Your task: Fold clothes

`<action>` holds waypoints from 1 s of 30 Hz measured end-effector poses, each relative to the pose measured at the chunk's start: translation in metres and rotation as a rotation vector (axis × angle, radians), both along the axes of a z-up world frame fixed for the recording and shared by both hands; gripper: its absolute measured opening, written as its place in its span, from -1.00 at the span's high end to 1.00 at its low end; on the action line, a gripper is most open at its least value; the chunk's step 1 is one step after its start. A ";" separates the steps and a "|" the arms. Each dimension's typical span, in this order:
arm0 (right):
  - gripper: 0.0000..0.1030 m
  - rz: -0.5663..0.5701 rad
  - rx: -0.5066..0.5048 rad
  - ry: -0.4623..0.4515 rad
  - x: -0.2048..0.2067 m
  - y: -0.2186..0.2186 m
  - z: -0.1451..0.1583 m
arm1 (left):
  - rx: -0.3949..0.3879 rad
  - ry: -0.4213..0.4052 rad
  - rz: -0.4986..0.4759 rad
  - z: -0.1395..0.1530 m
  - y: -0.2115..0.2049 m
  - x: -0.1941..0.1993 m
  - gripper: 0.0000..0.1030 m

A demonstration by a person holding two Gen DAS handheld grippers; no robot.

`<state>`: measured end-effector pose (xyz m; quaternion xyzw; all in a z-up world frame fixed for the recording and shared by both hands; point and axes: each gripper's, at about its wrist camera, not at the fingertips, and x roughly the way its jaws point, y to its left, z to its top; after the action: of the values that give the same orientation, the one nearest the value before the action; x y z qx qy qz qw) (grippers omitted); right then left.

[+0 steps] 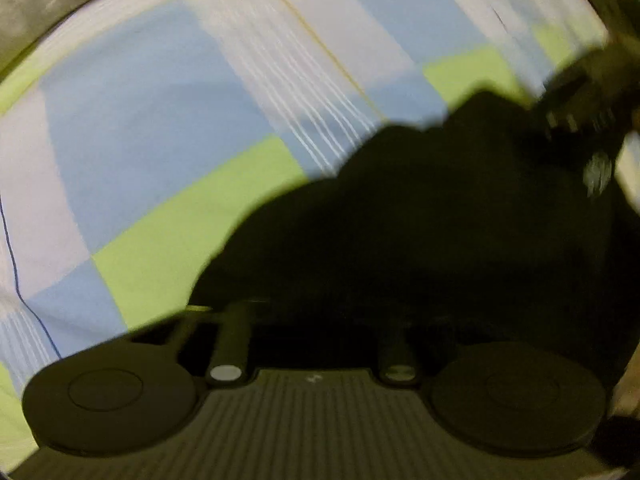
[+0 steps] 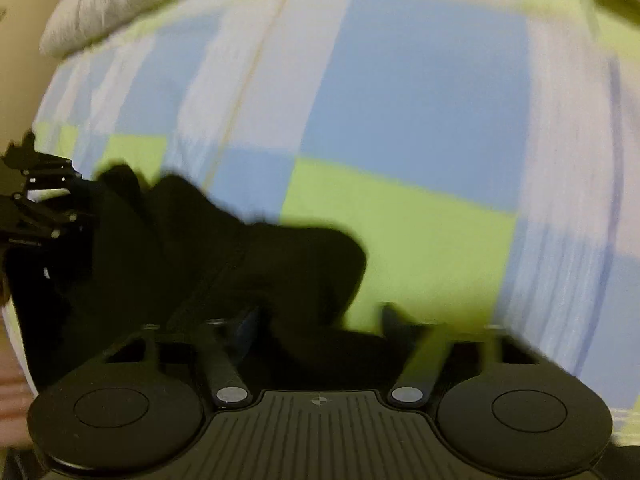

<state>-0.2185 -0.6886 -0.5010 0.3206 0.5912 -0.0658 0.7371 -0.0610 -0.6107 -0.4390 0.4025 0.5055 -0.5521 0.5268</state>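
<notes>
Fingers of the right gripper [image 2: 320, 320] stand apart in their own camera, with dark cloth bunched in the gap between them and spilling over the left one; whether they bear on that cloth or merely straddle it I cannot tell through the blur. From there the black garment [image 2: 224, 256] runs away up and to the left across the checked bedsheet [image 2: 420, 128], a crumpled, ridged heap and not a flat panel, and its far end reaches the left gripper [image 2: 40, 208], whose linkage shows at the left edge of the view with cloth against it. In the left wrist view the fingers of the left gripper [image 1: 316, 316] are sunk in the same black garment [image 1: 420, 232], which hides their tips, so their grip is not to be read; the mass lies ahead and to the right of them, and the right gripper [image 1: 580, 120] shows blurred at its upper right end. So the garment's long axis runs from one tool to the other, roughly crosswise before the person, each tool at one end and neither clearly nearer the middle. A pale pillow [image 2: 120, 8] lies beyond the sheet. Any fold, I judge, turns on keeping that span between the two ends taut and level
</notes>
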 end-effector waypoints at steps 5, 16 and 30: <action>0.82 0.002 -0.114 -0.128 -0.013 -0.004 0.055 | -0.183 -0.092 0.077 0.063 0.025 0.013 1.00; 0.04 -0.069 -0.741 -0.321 -0.004 -0.036 0.154 | -0.423 -0.150 0.254 0.118 0.012 0.060 0.29; -0.06 -0.221 -0.589 -0.092 -0.096 -0.022 0.075 | -0.133 -0.169 0.136 -0.013 0.006 0.023 0.46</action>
<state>-0.3144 -0.7104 -0.4260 0.1584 0.4743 -0.2994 0.8126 -0.0378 -0.6043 -0.4518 0.3764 0.4476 -0.5118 0.6292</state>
